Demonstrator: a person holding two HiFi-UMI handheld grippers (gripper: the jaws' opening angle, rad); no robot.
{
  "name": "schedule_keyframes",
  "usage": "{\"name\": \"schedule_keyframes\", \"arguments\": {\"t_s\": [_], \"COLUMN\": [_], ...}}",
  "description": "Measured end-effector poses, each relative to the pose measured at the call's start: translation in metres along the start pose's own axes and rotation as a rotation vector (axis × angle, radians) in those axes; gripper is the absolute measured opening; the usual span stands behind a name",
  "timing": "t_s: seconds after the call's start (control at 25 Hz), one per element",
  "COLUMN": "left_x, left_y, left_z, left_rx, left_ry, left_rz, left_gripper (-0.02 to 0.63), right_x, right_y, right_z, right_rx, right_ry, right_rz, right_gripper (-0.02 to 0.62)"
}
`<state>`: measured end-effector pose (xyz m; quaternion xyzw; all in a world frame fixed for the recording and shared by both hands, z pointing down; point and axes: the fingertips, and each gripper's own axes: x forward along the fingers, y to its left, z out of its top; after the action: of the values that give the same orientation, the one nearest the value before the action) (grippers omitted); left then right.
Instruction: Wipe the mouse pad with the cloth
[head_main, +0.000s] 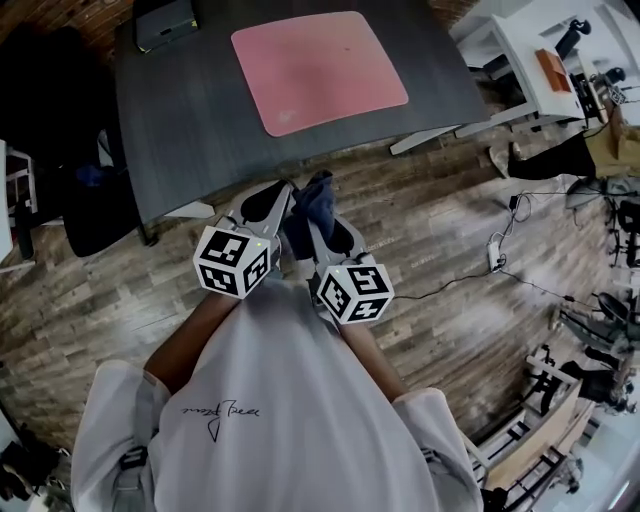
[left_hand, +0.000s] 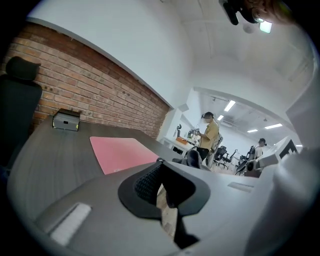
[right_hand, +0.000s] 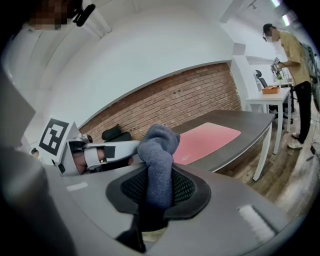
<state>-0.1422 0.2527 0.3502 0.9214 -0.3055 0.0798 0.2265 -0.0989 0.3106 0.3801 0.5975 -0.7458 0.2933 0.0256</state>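
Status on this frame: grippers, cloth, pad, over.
Right hand-held gripper shut on cloth. Left hand-held gripper open, empty. Mouse pad bare on table, out ahead, untouched. Nothing in the way.

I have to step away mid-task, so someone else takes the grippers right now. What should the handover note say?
Left gripper: jaws slightly apart, nothing between them.
Right gripper: shut on the blue-grey cloth, which sticks out past the jaws.
Pink mouse pad: flat on the dark table, ahead of both grippers, nothing touching it. Both grippers are held close to the body, short of the table.
Done: cloth is in the grip.
Left: bring the cloth to the pad and wipe it.
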Motion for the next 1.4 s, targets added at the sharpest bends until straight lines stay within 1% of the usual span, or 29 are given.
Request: {"name": "schedule_keyframes", "arguments": {"t_s": [0.08,0.12,0.28,0.56,0.72,0.84,1.0,1.08,1.2,1.4], "left_x": [0.000,0.001,0.005,0.013,0.024,0.039,0.065,0.079,0.103,0.137], "left_y": [0.010,0.014,0.028,0.040,0.055,0.065,0.078,0.084,0.089,0.093], "left_z": [0.005,0.008,0.014,0.016,0.021,0.031,0.054,0.063,0.070,0.078], "left_rx": [-0.043,-0.052,-0.047,-0.033,-0.028,-0.031,0.011,0.010,0.000,0.014], "left_ry": [-0.009,-0.015,-0.024,-0.013,-0.007,-0.016,-0.037,-0.044,-0.031,-0.009], "left_rz": [-0.003,-0.003,0.005,0.023,0.044,0.061,0.098,0.115,0.126,0.136], "left_gripper": [0.014,0.014,0.014,0.014,0.014,0.014,0.014,0.014,0.015,0.014], "right_x": [0.012,0.018,0.036,0.052,0.070,0.084,0.106,0.117,0.131,0.156], "right_y": [0.009,0.013,0.018,0.009,0.001,-0.010,-0.026,-0.035,-0.053,-0.085], "right_z": [0.007,0.010,0.019,0.025,0.036,0.048,0.069,0.082,0.100,0.122], "right_rx": [0.013,0.013,0.000,0.006,0.002,-0.002,0.000,-0.006,-0.004,0.014], "right_ry": [-0.001,-0.004,-0.004,0.028,0.027,0.028,0.029,0.029,0.030,0.055], "right_rz": [0.025,0.034,0.043,0.064,0.078,0.087,0.109,0.123,0.126,0.139], "right_gripper": [0.087,0.087,0.087,0.087,0.087,0.089,0.089,0.089,0.091,0.092]}}
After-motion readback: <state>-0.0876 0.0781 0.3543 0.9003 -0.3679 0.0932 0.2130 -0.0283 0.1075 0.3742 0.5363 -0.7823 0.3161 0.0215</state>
